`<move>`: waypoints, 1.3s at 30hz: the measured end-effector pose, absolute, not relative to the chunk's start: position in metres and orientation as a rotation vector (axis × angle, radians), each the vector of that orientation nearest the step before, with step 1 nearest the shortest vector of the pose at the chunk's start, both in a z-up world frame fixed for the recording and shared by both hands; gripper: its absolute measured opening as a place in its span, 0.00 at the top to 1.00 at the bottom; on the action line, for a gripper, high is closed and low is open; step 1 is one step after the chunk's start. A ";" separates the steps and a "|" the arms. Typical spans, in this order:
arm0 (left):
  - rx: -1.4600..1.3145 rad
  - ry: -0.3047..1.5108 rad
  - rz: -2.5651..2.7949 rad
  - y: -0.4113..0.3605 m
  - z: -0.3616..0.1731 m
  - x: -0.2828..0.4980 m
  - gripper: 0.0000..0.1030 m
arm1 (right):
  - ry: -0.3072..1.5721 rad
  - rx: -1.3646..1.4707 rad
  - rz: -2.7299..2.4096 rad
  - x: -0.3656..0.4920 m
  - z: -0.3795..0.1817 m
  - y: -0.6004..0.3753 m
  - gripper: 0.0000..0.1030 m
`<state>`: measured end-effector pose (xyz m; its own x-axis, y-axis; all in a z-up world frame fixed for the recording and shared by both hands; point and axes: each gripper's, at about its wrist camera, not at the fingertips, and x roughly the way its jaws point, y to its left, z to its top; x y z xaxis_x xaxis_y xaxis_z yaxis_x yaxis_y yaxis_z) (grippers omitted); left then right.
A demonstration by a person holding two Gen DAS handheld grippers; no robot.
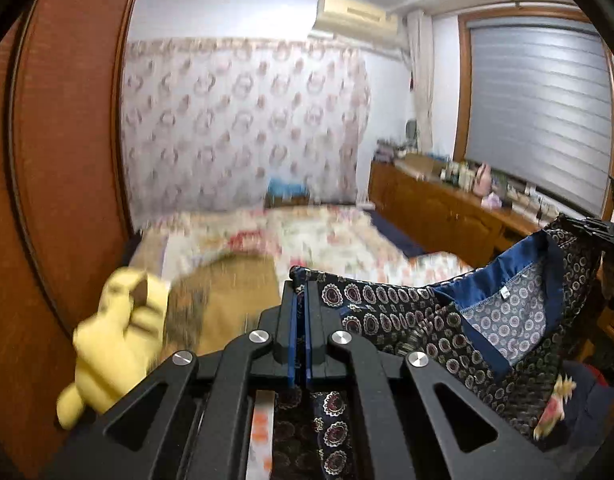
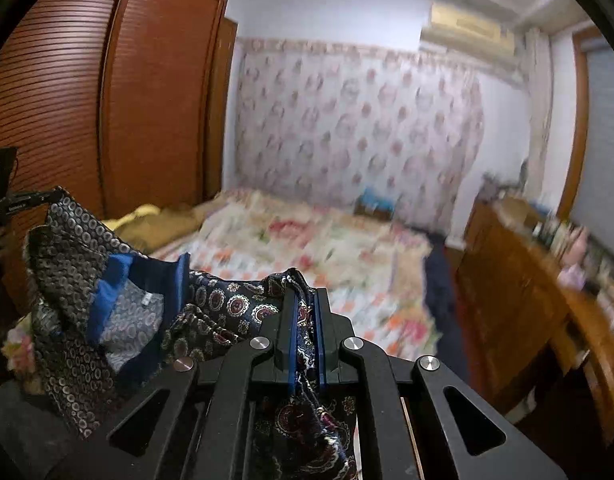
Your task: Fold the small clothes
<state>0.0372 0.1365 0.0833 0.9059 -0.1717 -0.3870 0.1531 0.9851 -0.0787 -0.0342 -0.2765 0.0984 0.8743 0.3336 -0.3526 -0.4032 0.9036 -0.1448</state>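
A small dark navy garment (image 1: 447, 320) printed with round medallions, with a blue waistband and a white tag inside, hangs stretched in the air between my two grippers. My left gripper (image 1: 301, 280) is shut on one end of its top edge. The cloth runs off to the right, where the other gripper (image 1: 599, 232) pinches its far end. In the right wrist view my right gripper (image 2: 305, 284) is shut on a bunched fold of the same garment (image 2: 119, 304), which sags to the left toward the other gripper (image 2: 23, 200).
Below lies a bed with a floral quilt (image 2: 315, 256) and a tan blanket (image 1: 235, 292). A yellow plush toy (image 1: 115, 340) sits near the left. A brown wardrobe (image 2: 107, 100) stands left; a wooden dresser (image 1: 447, 208) with bottles runs under the window at right.
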 end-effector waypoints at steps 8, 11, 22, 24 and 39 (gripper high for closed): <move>-0.038 0.427 -0.054 0.137 0.086 0.147 0.97 | 0.342 -0.268 0.249 0.063 0.130 -0.265 0.94; -0.034 0.487 -0.019 0.142 0.054 0.180 0.96 | 0.395 -0.261 0.190 0.110 0.105 -0.253 0.92; -0.043 0.634 -0.062 0.138 -0.004 0.180 0.68 | 0.632 -0.229 0.212 0.174 0.017 -0.221 0.63; -0.036 0.639 -0.087 0.133 -0.003 0.178 0.58 | 0.640 -0.223 0.238 0.186 0.018 -0.222 0.62; -0.005 0.715 -0.223 0.073 -0.036 0.169 0.20 | 0.766 -0.147 0.368 0.233 -0.021 -0.224 0.49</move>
